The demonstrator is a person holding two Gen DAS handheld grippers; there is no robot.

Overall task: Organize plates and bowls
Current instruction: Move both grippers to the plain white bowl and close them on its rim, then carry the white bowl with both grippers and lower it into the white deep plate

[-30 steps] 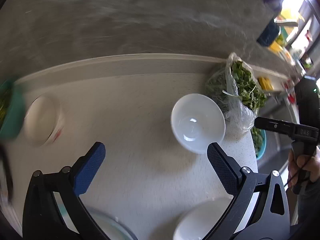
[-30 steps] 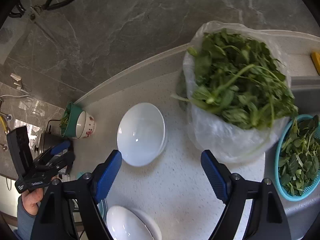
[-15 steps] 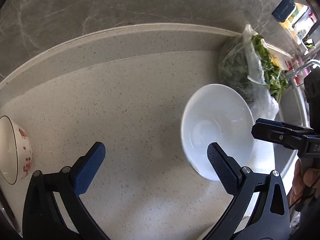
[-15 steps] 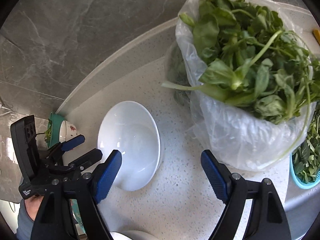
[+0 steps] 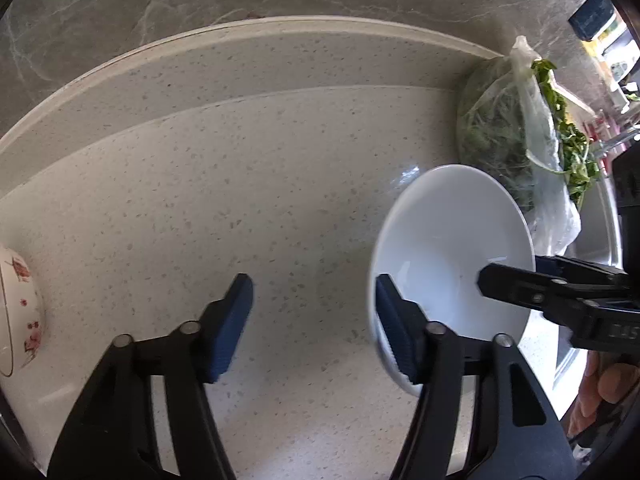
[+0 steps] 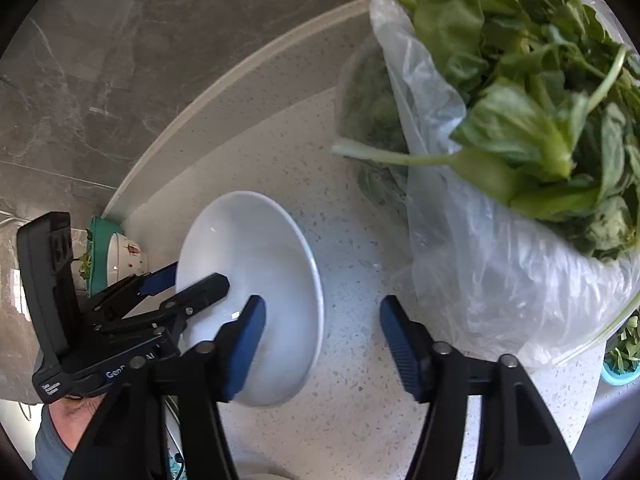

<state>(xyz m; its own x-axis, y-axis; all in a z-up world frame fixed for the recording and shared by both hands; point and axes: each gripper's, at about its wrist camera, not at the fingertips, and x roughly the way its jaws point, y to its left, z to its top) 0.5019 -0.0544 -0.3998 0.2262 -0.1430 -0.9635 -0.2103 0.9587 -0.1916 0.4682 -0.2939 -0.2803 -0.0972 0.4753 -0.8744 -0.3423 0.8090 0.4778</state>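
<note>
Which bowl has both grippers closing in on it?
The plain white ceramic bowl beside the bagged greens; the floral-patterned bowl sits untouched at far left.

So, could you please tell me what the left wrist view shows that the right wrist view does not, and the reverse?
Only the left wrist view shows the left gripper from behind, open, with one finger at the near rim of the white bowl. Only the right wrist view shows the teal basket of greens at its right edge and the teal container behind the floral bowl. Both show the white bowl, the floral bowl, the bag of greens, the speckled counter, and each other's gripper reaching over the bowl's rim, including the right gripper.
</note>
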